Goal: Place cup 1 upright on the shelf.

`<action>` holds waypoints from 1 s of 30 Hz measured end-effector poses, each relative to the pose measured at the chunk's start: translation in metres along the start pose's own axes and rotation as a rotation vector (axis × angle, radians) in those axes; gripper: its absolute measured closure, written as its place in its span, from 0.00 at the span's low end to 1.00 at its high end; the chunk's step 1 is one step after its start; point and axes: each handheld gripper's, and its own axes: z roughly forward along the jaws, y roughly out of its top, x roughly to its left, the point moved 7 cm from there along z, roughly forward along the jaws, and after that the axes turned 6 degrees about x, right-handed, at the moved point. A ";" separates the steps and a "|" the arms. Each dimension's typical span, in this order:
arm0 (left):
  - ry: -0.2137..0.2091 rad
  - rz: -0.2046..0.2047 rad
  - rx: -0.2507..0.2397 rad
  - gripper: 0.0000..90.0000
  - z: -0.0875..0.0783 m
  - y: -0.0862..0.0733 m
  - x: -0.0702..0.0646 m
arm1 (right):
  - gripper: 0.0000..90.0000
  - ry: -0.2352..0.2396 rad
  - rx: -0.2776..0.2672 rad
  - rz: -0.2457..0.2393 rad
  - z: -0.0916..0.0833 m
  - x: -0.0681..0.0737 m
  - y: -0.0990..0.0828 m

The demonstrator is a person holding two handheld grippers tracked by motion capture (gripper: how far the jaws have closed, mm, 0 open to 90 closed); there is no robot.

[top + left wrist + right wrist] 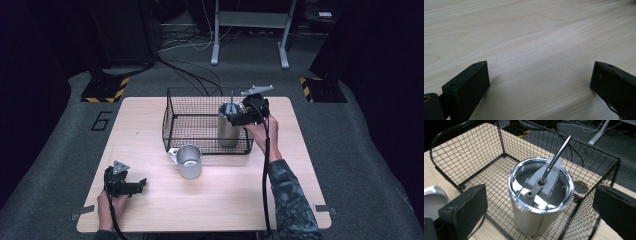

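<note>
The right gripper hangs spread just above the tumbler in the wire basket. Probably a grasp comes next: straddle the rim and avoid the straw. The left gripper rests spread on the table.

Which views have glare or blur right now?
Right gripper view: bright glare on the tumbler lid, near tongs soft. Left gripper view: table grain sharp nearby, blurred far. High view: evenly lit tabletop, dark surroundings, sheen on the mug.

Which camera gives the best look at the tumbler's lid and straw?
The right gripper view: it looks down from close by on the tumbler, showing its clear lid and metal straw in detail. The high view shows the tumbler small, inside the basket. The left gripper view faces bare table.
</note>
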 end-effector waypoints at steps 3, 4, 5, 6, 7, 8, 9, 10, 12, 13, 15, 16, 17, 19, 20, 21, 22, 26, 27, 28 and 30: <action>0.000 0.000 0.000 0.02 0.000 0.000 0.000 | 0.00 -0.008 -0.029 -0.013 -0.013 0.001 -0.005; -0.002 0.000 0.001 0.02 0.000 0.000 0.000 | 0.00 -0.008 -0.037 -0.012 -0.017 0.002 -0.007; -0.002 0.000 0.001 0.02 0.000 0.000 0.000 | 0.00 -0.009 -0.043 -0.012 -0.022 0.003 -0.009; -0.003 0.001 0.001 0.02 0.000 0.000 0.000 | 0.00 -0.012 -0.048 -0.018 -0.026 0.004 -0.012; 0.001 -0.001 -0.006 0.02 0.000 0.000 0.000 | 0.00 -0.010 -0.056 -0.023 -0.030 0.004 -0.015; 0.001 -0.002 -0.006 0.02 0.000 0.000 0.000 | 0.00 -0.013 -0.061 -0.022 -0.034 0.005 -0.018; 0.001 -0.002 -0.006 0.02 0.000 0.000 0.000 | 0.00 -0.013 -0.061 -0.022 -0.034 0.005 -0.018; 0.000 -0.001 -0.005 0.02 0.000 0.000 0.000 | 0.00 -0.017 -0.070 -0.025 -0.042 0.005 -0.025; 0.001 -0.001 -0.005 0.02 0.000 0.000 0.000 | 0.00 -0.022 -0.072 -0.024 -0.049 0.006 -0.034; 0.001 -0.001 -0.005 0.02 0.000 0.000 0.000 | 0.00 -0.022 -0.072 -0.024 -0.049 0.006 -0.034; 0.001 -0.001 -0.005 0.02 0.000 0.000 0.000 | 0.00 -0.031 -0.076 -0.021 -0.058 0.007 -0.048; 0.000 -0.001 -0.005 0.02 0.000 0.000 0.000 | 0.00 -0.036 -0.077 -0.022 -0.060 0.008 -0.053; 0.000 -0.001 -0.005 0.02 0.000 0.000 0.000 | 0.00 -0.042 -0.090 -0.025 -0.063 0.008 -0.057; 0.000 -0.001 -0.005 0.02 0.000 0.000 0.000 | 0.00 -0.046 -0.102 -0.028 -0.068 0.009 -0.066; 0.000 -0.001 -0.005 0.02 0.000 0.000 0.000 | 0.00 -0.045 -0.104 -0.018 -0.070 0.010 -0.070; 0.000 -0.001 -0.005 0.02 0.000 0.000 0.000 | 0.00 -0.045 -0.104 -0.018 -0.070 0.010 -0.070; -0.002 0.000 0.000 0.02 0.000 0.000 0.000 | 0.00 -0.047 -0.097 -0.013 -0.072 0.010 -0.080; -0.003 0.002 0.007 0.02 0.000 0.000 0.001 | 0.00 -0.053 -0.070 -0.002 -0.070 0.009 -0.104; -0.003 0.002 0.007 0.02 0.000 0.000 0.001 | 0.00 -0.053 -0.070 -0.002 -0.070 0.009 -0.104; -0.003 0.004 0.009 0.02 0.000 0.000 0.001 | 0.00 -0.051 -0.057 0.011 -0.067 0.009 -0.115; -0.003 0.000 0.008 0.02 0.000 0.000 0.001 | 0.00 -0.047 -0.054 0.022 -0.064 0.009 -0.127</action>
